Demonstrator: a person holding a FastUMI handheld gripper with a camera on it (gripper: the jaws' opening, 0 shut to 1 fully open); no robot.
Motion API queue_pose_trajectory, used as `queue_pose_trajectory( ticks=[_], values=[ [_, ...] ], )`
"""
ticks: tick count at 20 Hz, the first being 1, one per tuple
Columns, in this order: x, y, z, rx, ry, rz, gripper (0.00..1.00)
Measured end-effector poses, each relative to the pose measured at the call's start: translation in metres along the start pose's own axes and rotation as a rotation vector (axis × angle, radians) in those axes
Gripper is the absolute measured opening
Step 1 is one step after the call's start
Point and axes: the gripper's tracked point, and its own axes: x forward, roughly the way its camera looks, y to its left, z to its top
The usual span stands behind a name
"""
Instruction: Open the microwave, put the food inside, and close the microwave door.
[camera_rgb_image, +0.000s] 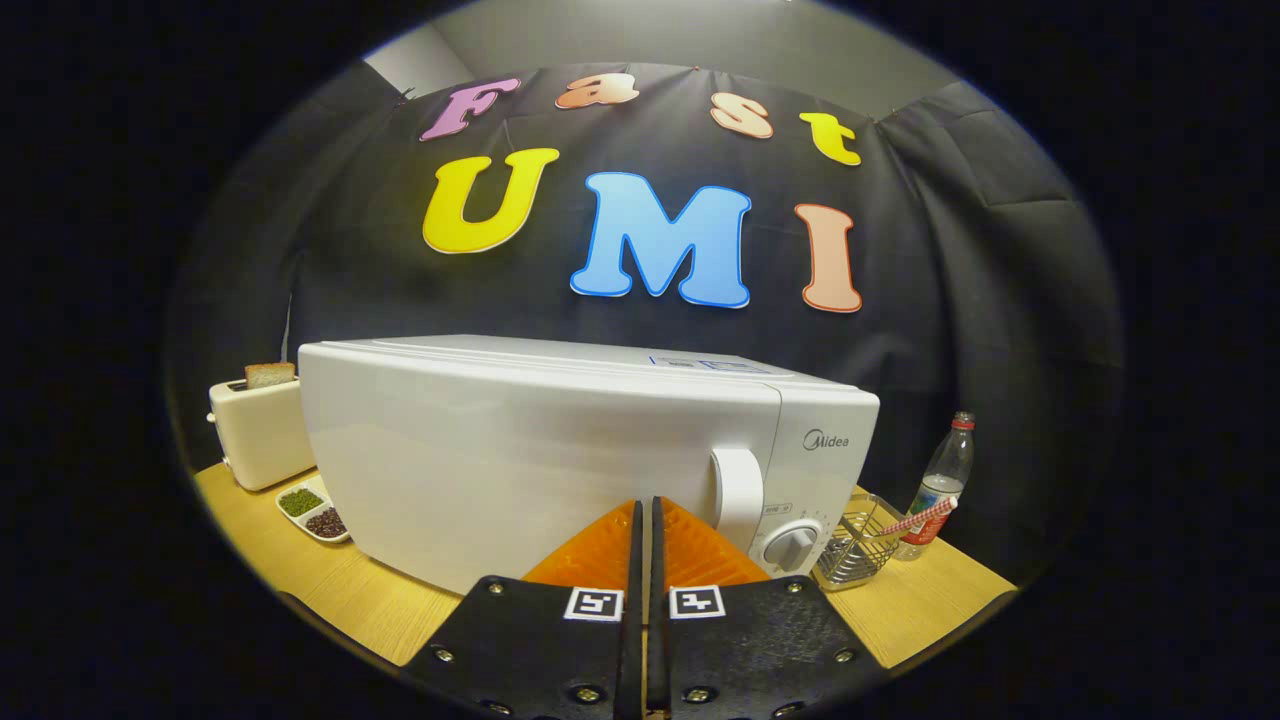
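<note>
Your gripper (645, 515) has its jaws together, nothing between them, tips just short of the microwave (560, 450) door, w/ the handle (738, 492) just right of the tips. Door's shut, so opening comes first, I'd say. Spread the jaws, shift right, close round the handle & pull along the door's swing. Microwave sits mid-tabletop (340, 590); toaster (258, 430) at the back-left edge, bean dish (313, 513) beside it. Which food goes in, can't tell.

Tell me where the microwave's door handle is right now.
The door handle sits on the microwave door's right edge, beside the control knob, just ahead and right of the closed fingers.
</note>
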Motion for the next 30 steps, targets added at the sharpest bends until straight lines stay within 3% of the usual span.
queue_pose_trajectory(
  ticks=[4, 8, 17, 21, 25, 30],
  values=[
    [-0.048, 0.005, 0.006, 0.098, 0.02, 0.066, 0.03],
    [-0.123, 0.007, 0.038, 0.161, -0.092, 0.103, 0.03],
    [-0.263, 0.002, 0.103, 0.136, -0.144, 0.22, 0.03],
    [-0.311, -0.011, 0.102, 0.065, -0.177, 0.207, 0.03],
    [-0.343, -0.033, 0.105, -0.005, -0.232, 0.135, 0.03],
    [-0.376, -0.067, 0.12, 0.036, -0.279, 0.067, 0.02]
  ],
)
